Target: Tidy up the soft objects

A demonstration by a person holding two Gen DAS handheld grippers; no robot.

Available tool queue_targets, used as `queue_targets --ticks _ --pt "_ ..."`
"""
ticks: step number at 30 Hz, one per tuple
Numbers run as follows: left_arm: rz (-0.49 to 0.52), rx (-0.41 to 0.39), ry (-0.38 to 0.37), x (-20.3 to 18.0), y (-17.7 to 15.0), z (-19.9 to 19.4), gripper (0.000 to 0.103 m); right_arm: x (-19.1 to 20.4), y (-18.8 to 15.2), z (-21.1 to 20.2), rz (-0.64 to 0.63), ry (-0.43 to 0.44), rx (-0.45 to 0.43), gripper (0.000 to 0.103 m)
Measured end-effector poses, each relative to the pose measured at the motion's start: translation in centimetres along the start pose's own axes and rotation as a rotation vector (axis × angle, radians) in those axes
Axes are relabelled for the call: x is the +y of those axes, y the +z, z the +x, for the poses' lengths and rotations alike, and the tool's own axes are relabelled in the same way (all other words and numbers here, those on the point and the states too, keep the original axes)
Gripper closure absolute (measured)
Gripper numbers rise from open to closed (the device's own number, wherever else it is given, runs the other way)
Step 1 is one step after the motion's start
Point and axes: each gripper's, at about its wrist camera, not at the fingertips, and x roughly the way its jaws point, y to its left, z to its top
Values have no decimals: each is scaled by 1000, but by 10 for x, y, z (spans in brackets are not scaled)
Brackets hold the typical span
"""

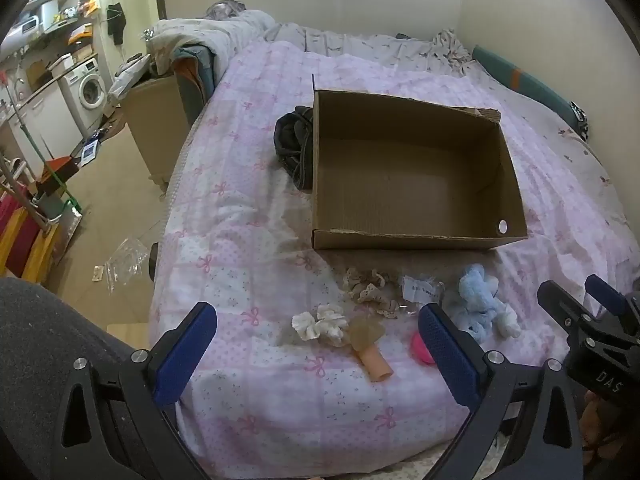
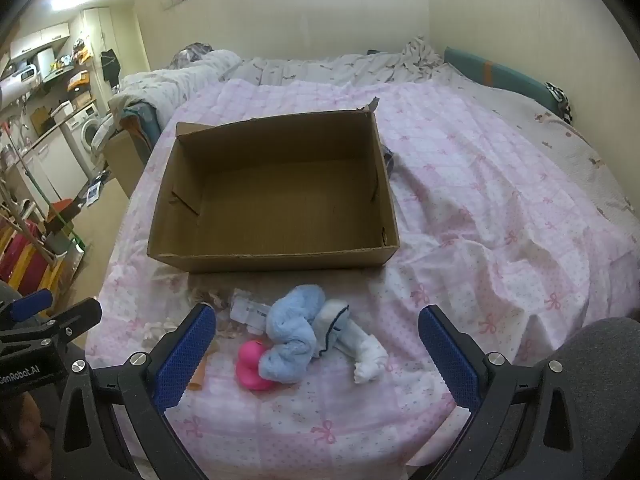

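Observation:
An empty cardboard box (image 1: 416, 236) (image 2: 280, 258) stands on the pink bedspread. In front of it lie soft things: a blue and white plush toy (image 1: 482, 304) (image 2: 296, 332), a pink rubber toy (image 1: 421, 350) (image 2: 250, 364), a white scrunchie (image 1: 320, 322), a beige lace scrunchie (image 1: 370, 290), a tan soft tube (image 1: 370, 354) and a small plastic packet (image 1: 420, 290) (image 2: 250, 312). My left gripper (image 1: 318, 354) hovers open above the white scrunchie and tube. Over the plush toy my right gripper (image 2: 318, 354) is open, holding nothing.
A dark bundle of cloth (image 1: 294, 146) lies against the box's left side. Rumpled bedding (image 1: 224, 34) is piled at the bed's far end. Left of the bed is floor with clutter, a brown cabinet (image 1: 158, 120) and a washing machine (image 1: 90, 92).

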Motion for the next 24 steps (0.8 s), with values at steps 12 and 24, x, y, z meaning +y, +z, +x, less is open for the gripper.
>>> queue_targets --ticks 12,24 --pt "-4 -6 7 -1 -1 -1 2 -3 0 -1 3 -2 -2 0" --pt "3 1 2 0 0 0 2 -1 0 -1 3 -3 -5 0"
